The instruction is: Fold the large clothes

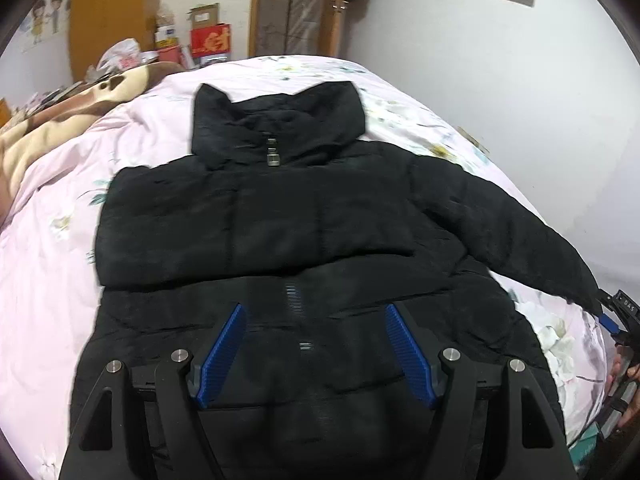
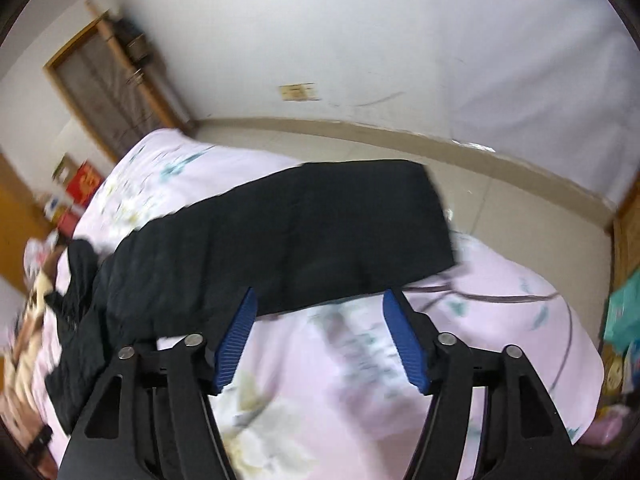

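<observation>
A black jacket (image 1: 304, 240) is laid front-up on a pink quilt (image 1: 52, 280), collar (image 1: 276, 120) at the far end from the left tongs (image 1: 316, 354), hem nearest them. These tongs are held wide open above the lower front, one blue pad to each side of the zip line, and nothing is gripped. One sleeve appears already folded across the chest, forming a band just ahead of the left tongs; the other sleeve (image 2: 304, 232) is stretched out to their right. In the right wrist view that sleeve lies straight across the quilt just ahead of the right tongs (image 2: 320, 340), its cuff past the right pad; these tongs too are spread wide and hold nothing. The step in hand is judged to be the second sleeve fold, not yet begun. The next move would call for the right tongs to be lowered over the sleeve near the cuff, closed on the padded cloth, and carried across the chest, while the body is kept from sliding.
</observation>
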{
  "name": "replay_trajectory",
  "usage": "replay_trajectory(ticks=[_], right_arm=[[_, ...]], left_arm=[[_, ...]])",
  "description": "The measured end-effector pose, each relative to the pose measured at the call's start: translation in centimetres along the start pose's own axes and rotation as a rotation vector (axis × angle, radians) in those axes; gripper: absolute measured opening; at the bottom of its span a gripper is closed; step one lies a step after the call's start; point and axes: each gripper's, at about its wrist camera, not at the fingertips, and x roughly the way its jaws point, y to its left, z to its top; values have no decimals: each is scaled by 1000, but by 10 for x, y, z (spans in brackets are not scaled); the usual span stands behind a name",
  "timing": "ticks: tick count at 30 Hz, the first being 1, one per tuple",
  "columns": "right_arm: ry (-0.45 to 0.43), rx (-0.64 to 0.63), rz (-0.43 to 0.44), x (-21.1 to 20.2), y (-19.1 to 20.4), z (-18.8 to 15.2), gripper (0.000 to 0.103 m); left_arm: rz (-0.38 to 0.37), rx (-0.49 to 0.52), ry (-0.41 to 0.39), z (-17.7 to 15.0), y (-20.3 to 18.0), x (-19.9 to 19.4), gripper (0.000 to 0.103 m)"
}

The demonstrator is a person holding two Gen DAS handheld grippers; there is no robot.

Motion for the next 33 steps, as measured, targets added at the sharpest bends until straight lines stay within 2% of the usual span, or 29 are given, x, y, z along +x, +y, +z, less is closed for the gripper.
replay_trajectory(ticks=[2, 7, 13, 18, 19, 20, 21, 22, 24, 26, 29, 33], right_arm=[[-6, 30, -12, 4, -9, 1, 75], [28, 41, -19, 25, -12, 6, 76], [6, 61, 5, 38, -7, 17, 77], [-9, 57, -10, 46, -4, 22, 76], [-14, 44, -15, 46, -1, 22, 70], [-15, 30, -33, 47, 1, 22, 53], [-11, 23, -34, 50, 3, 23, 45], [-3, 13, -24, 52, 5, 24, 39], [-5, -13, -44, 53, 9, 25, 33], [-16, -33, -43, 52, 12, 26, 16], [-34, -45, -25, 46, 14, 28, 11], [-104, -98, 7, 24, 32, 32, 10]], left_arm=[[-13, 12, 1, 1, -14, 2, 72], [-14, 28, 8, 5, -31, 9, 72], [-21, 32, 41, 9, -38, 23, 72], [-18, 32, 55, 7, -39, 33, 72], [-13, 39, 58, 7, -39, 34, 72], [-7, 49, 60, 6, -40, 36, 72], [-4, 59, 57, 6, -40, 36, 72], [-5, 63, 54, 6, -40, 36, 72], [-14, 57, 57, 6, -38, 38, 72], [-16, 51, 62, 6, -36, 39, 72], [-15, 51, 62, 6, -34, 39, 72], [-11, 53, 52, 6, -29, 36, 72]])
